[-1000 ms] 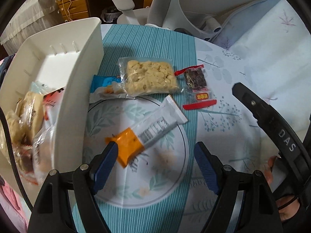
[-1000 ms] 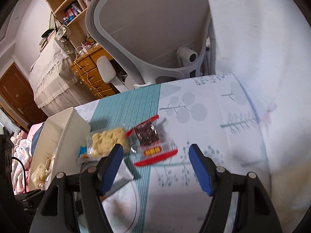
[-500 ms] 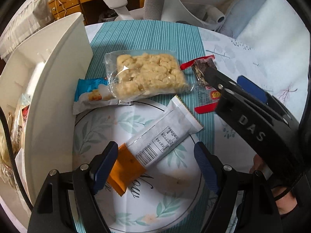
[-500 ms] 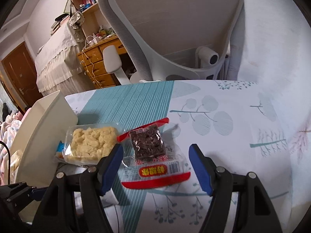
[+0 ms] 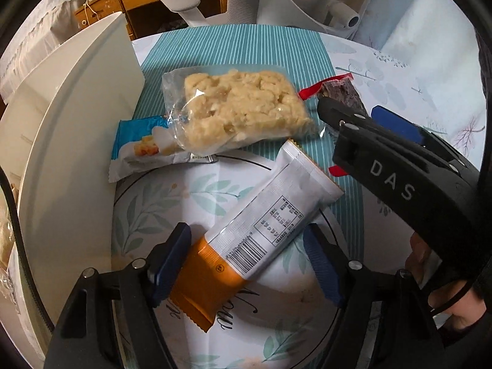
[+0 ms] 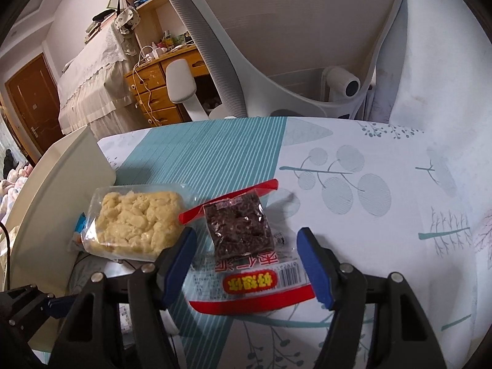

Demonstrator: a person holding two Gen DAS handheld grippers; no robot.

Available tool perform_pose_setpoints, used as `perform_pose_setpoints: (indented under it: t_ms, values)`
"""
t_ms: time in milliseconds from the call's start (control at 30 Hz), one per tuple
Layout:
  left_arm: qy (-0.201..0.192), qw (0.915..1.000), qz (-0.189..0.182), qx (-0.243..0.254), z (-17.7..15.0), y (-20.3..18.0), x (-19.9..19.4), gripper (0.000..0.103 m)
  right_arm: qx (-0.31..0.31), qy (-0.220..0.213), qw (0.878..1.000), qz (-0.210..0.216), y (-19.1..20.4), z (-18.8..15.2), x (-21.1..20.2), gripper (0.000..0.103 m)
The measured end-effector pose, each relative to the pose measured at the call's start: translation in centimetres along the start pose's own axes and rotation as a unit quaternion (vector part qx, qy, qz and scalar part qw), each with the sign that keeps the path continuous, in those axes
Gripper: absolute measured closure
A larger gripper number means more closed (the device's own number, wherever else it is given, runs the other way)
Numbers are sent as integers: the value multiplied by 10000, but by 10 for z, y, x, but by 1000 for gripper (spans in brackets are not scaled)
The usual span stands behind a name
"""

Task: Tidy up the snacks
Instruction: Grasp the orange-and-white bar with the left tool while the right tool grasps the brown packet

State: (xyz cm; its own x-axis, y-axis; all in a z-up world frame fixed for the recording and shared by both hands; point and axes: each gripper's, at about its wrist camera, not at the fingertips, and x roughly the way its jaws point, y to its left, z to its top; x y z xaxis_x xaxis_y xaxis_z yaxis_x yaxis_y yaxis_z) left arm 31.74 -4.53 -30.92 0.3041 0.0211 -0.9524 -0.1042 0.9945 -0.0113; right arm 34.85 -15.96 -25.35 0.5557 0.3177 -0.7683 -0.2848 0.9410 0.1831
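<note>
My left gripper (image 5: 246, 261) is open and low over the table, its jaws on either side of the orange end of a white and orange snack bar (image 5: 264, 224). My right gripper (image 6: 249, 264) is open, its jaws either side of a red-edged packet holding a dark cake (image 6: 243, 246); that packet also shows in the left wrist view (image 5: 341, 92). A clear bag of pale crumbly snack (image 5: 240, 107) (image 6: 135, 224) lies between them, partly over a blue packet (image 5: 141, 147). A white bin (image 5: 70, 160) stands at the left.
The table wears a teal-striped and leaf-printed cloth (image 6: 353, 184). A grey office chair (image 6: 292, 40) stands behind the far edge, with a wooden desk (image 6: 160, 92) beyond it. The bin's tall wall (image 6: 52, 196) is close on the left of the snacks.
Both grippers have moved forward and down. The left now straddles the bar's orange end, and the right has closed in over the red-edged packet. Both stay open.
</note>
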Motion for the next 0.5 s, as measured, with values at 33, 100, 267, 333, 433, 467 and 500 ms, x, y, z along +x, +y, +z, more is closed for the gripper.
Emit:
perform_pose_setpoints:
  t_ms: [33, 100, 267, 333, 433, 467, 500]
  values:
    - [-14, 10000, 3, 8, -2, 1, -1, 32, 4, -2, 10000, -28, 0, 0, 0, 42]
    - [-27, 10000, -1, 18, -6, 0, -2, 35, 29, -7, 10000, -58, -1, 0, 0, 44]
    - [3, 10000, -18, 79, -11, -5, -9, 49, -111, 31, 9999, -97, 1, -2, -2, 46]
    - [-1, 9999, -22, 123, -12, -7, -11, 54, -84, 58, 9999, 32, 1, -2, -4, 58]
    - [68, 9998, -13, 160, -16, -7, -15, 59, -173, 126, 9998, -11, 6, -3, -8, 60]
    - [135, 9998, -17, 154, -18, -6, -16, 61, -214, 163, 9996, -55, 6, -4, -10, 60]
    - [181, 9997, -19, 139, -19, -6, -17, 62, -197, 194, 9996, -62, 6, -4, -11, 60]
